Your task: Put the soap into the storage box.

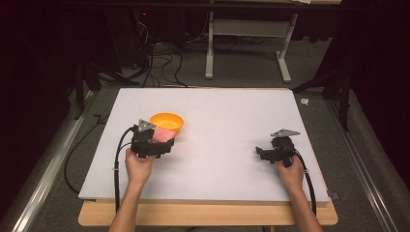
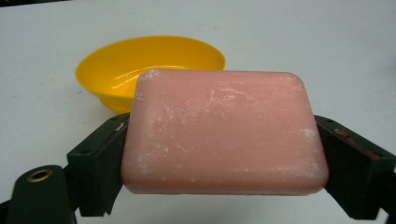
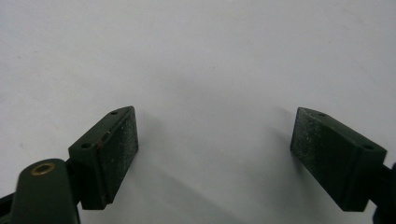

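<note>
Pink soap (image 2: 224,133) sits clamped between the two black jaws of the left gripper (image 2: 223,154), one jaw pressed against each short end of the bar. Its upper face is scuffed with white marks. Just beyond the soap stands a yellow bowl (image 2: 149,60), upright on the white table (image 2: 327,46); whether soap and bowl touch cannot be told from the left gripper view. From the high view, the left gripper (image 1: 162,141) holds the soap (image 1: 163,134) at the near rim of the bowl (image 1: 167,121), left of the table's (image 1: 217,169) middle. On the opposite side, well apart from the bowl, the right gripper (image 1: 259,152) rests low over the table. Its jaws stand wide apart with nothing between them, bare table (image 3: 210,56) showing in the gap.
</note>
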